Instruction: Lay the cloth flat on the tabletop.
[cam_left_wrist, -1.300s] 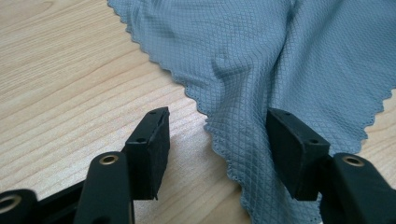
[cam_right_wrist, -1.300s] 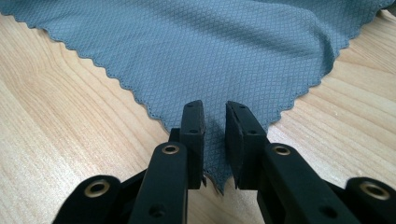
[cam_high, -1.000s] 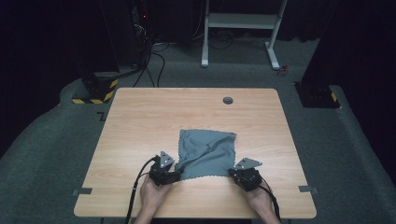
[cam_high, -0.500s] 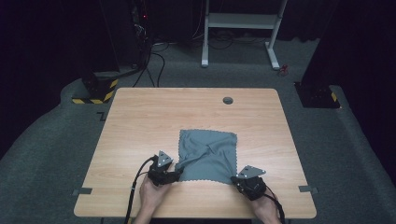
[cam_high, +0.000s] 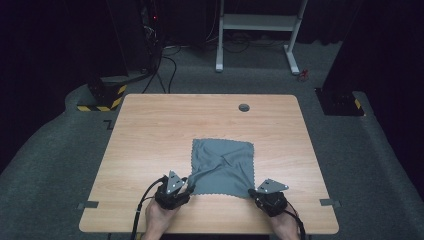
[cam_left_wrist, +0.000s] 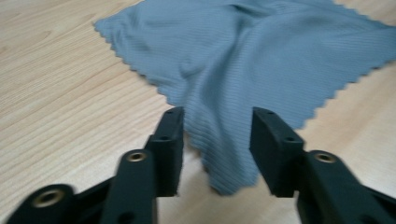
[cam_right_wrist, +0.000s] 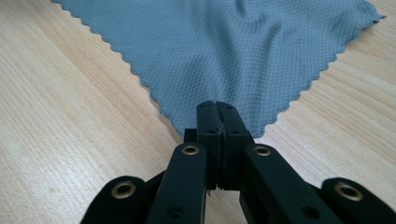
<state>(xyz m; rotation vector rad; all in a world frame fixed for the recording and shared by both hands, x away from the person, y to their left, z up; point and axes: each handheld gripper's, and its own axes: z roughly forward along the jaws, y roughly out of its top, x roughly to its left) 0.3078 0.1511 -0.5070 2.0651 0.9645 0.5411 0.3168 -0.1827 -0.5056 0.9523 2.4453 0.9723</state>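
Nearest you, your left gripper (cam_high: 186, 187) sits at the near-left corner of the grey cloth (cam_high: 222, 166). Its jaws have just been closing, and in the left gripper view (cam_left_wrist: 217, 135) they stand apart with that corner lying loose between them; the pads do not press on the fabric. Your right gripper (cam_high: 254, 192) is at the near-right corner, and in the right gripper view (cam_right_wrist: 218, 119) its jaws are together, pinching the scalloped corner of the cloth (cam_right_wrist: 219, 56).

From both corners the cloth (cam_left_wrist: 261, 51) runs away from you across the wooden table (cam_high: 150, 130), lying mostly flat near the middle of the near half, with a raised fold running from your left gripper's corner towards the centre.

Farther off, a small dark round grommet (cam_high: 244, 107) sits in the tabletop near the far edge, well apart from the cloth.
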